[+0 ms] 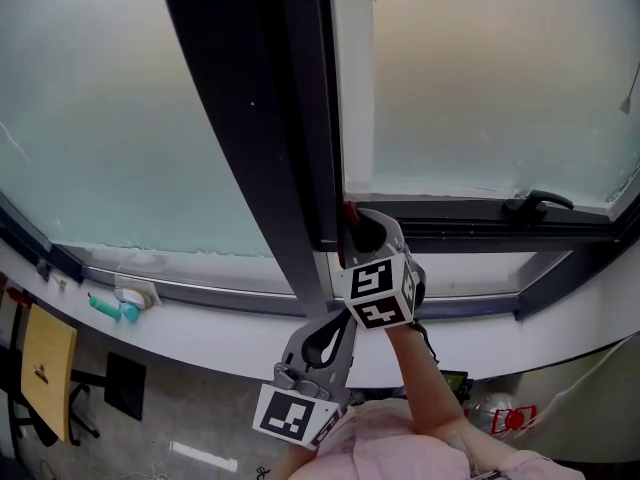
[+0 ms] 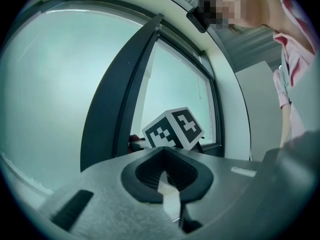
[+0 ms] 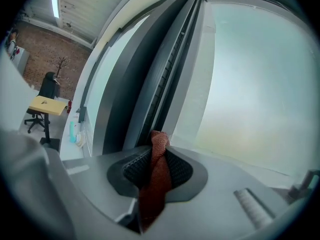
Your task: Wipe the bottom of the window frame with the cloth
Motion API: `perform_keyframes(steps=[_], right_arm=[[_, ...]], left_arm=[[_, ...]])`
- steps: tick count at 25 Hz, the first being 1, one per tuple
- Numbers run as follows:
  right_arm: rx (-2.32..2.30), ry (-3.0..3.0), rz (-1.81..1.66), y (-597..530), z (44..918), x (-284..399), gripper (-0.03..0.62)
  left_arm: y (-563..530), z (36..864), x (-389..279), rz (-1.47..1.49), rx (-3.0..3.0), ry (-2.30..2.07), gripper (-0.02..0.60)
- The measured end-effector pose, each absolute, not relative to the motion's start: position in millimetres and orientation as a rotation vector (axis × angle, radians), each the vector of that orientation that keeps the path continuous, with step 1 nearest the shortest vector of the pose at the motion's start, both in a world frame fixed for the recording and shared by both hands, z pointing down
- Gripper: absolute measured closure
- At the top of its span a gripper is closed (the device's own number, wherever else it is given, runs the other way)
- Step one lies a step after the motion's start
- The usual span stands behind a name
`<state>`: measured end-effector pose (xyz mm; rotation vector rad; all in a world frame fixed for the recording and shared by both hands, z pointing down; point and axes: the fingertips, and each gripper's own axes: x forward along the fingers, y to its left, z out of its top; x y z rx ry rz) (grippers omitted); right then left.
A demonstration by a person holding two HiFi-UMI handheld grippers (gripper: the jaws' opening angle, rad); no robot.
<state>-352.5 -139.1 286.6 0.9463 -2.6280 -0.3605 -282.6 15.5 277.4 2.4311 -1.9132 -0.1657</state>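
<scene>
A red-brown cloth point(image 3: 156, 179) is pinched in my right gripper point(image 3: 154, 154), which is shut on it. In the head view the cloth point(image 1: 349, 212) shows as a small red tip at the foot of the dark upright mullion point(image 1: 262, 138), where the mullion meets the bottom of the window frame point(image 1: 470, 214). The right gripper point(image 1: 356, 232) points up at that corner. My left gripper point(image 1: 325, 340) hangs lower, just under the right one's marker cube point(image 1: 380, 293). In its own view the left gripper point(image 2: 167, 178) is shut with nothing in it.
A black window handle point(image 1: 537, 204) lies on the bottom frame to the right. The white sill point(image 1: 200, 320) runs below, with a teal item point(image 1: 108, 308) on it at left. A yellow table point(image 1: 46, 366) and a black chair stand on the floor lower left.
</scene>
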Motion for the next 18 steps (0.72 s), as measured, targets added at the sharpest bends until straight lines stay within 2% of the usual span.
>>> perform_keyframes(steps=[18], right_arm=[[0.910,-2.710,-0.222,-152,287,-327,0.526]], left_arm=[[-3,269,-253,-0.236,2.493,-1.836,0.589]])
